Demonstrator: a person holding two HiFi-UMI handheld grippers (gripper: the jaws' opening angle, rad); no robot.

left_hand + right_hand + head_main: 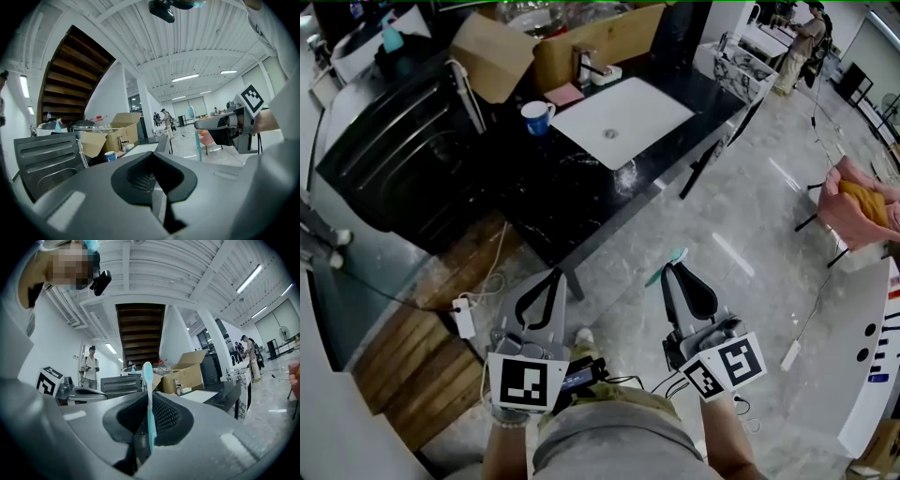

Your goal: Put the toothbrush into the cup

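Observation:
A blue-and-white cup [537,117] stands on the black counter [553,197], just left of the white sink [649,105]. My right gripper [668,269] hangs over the floor in front of the counter, shut on a teal toothbrush [662,269]. In the right gripper view the toothbrush [148,380] stands upright between the jaws, bristle head on top. My left gripper [557,274] is beside it, jaws together and nothing held. The left gripper view shows the cup [110,155] far ahead and the toothbrush [197,140] at right.
Cardboard boxes [581,42] and a faucet [586,67] line the back of the counter. A black ribbed appliance [403,150] stands to the left. A white power strip [463,317] and cable lie on the floor. A pink chair [848,206] is at right; a person [802,42] stands far off.

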